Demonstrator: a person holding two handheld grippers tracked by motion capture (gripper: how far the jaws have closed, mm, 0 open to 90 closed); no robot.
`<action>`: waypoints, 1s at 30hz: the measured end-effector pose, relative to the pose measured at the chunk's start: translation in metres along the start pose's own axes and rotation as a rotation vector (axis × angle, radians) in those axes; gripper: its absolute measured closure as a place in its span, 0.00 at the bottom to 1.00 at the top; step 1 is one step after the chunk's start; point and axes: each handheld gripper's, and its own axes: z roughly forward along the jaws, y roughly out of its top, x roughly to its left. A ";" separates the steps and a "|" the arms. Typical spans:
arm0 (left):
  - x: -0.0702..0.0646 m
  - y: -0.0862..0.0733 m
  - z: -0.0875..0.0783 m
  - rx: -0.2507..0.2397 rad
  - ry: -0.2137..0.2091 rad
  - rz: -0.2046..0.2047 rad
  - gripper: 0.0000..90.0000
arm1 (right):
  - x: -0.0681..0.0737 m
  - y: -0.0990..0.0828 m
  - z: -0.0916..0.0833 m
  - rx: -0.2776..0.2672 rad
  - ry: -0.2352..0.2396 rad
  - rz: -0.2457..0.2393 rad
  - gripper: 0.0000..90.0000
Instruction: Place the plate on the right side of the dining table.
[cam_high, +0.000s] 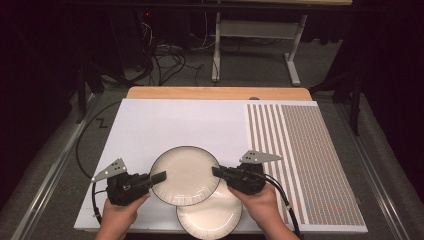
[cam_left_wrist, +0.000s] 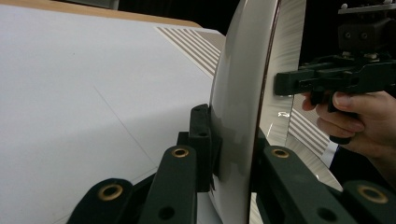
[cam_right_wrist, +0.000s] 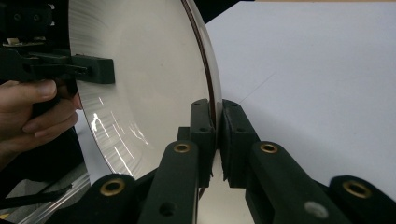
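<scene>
We hold our left claw (cam_high: 159, 176) and right claw (cam_high: 218, 171) level, pointing inward toward each other, both clamped tight; our hands (cam_high: 119, 212) grip them from behind, forearms low.

Upper plate (cam_high: 184, 175) is showing a glossy, smooth cream glaze with a dark rim, light streaking across it; lower plate (cam_high: 210, 216) is looking alike. White sheet (cam_high: 165, 125) is appearing matt, paper-like, over a wooden table (cam_high: 215, 93). Gripper jaws are looking like matt black plastic.
</scene>
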 end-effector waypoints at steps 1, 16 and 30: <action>0.000 0.000 0.000 0.000 0.000 0.000 0.90 | 0.000 0.000 -0.001 -0.001 -0.001 -0.002 0.97; -0.016 0.012 0.025 0.013 -0.030 -0.030 0.90 | -0.010 0.006 -0.030 -0.017 -0.031 0.003 0.97; -0.030 0.029 0.072 0.083 -0.079 -0.062 0.90 | -0.034 0.005 -0.065 -0.020 -0.086 0.031 0.97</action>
